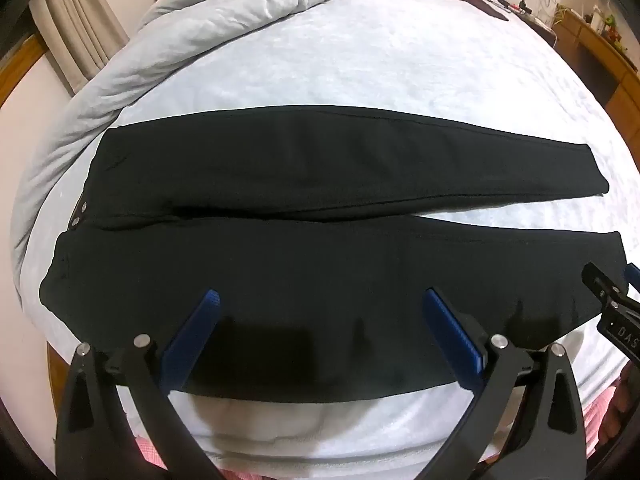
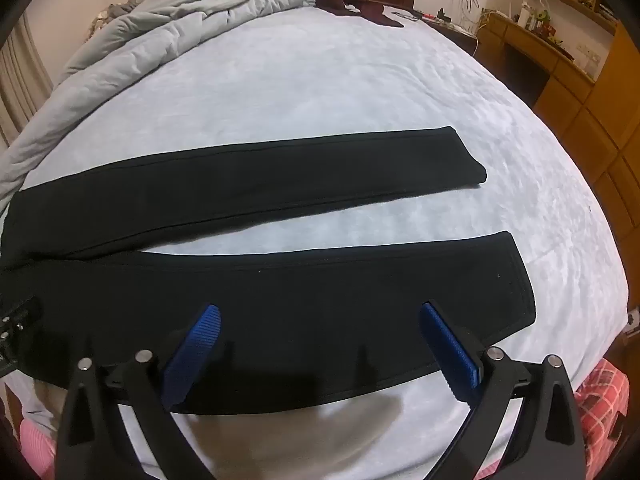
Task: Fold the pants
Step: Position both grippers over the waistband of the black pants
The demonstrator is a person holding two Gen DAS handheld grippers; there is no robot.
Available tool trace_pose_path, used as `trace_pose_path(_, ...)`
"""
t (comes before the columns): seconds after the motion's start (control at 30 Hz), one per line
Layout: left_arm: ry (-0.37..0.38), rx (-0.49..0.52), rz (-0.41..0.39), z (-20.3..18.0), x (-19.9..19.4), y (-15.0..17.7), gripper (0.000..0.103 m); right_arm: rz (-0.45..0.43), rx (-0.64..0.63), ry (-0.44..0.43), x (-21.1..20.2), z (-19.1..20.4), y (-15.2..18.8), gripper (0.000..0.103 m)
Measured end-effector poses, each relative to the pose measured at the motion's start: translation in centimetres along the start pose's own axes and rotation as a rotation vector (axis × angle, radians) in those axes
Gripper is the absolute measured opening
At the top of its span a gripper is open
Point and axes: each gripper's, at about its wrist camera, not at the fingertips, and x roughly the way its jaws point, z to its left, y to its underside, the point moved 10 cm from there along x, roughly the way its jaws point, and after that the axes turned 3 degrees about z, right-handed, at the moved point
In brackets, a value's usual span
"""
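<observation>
Black pants (image 1: pixel 304 208) lie flat on the pale blue bed, waist at the left with two metal snaps (image 1: pixel 80 214), legs stretching right and slightly apart. In the right wrist view the pants (image 2: pixel 280 288) show both leg ends. My left gripper (image 1: pixel 320 300) is open, hovering above the near leg's upper part. My right gripper (image 2: pixel 320 312) is open above the near leg toward its hem, empty. The right gripper also shows at the right edge of the left wrist view (image 1: pixel 612 300).
A rumpled grey duvet (image 2: pixel 160 40) lies along the bed's far left. Dark red clothing (image 2: pixel 352 4) sits by the wooden headboard. A wooden desk with shelves (image 2: pixel 560 48) stands at the right. A pink checked cloth (image 2: pixel 604 396) shows at the near edge.
</observation>
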Motion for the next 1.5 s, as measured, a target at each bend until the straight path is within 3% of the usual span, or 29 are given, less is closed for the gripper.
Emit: trace_pose_path(1.5, 0.000, 0.018, 0.009, -0.9, 1.1, -0.5, 0.100, -0.010, 0.014, -0.012, 0.8, 0.0, 0.2, 0.099)
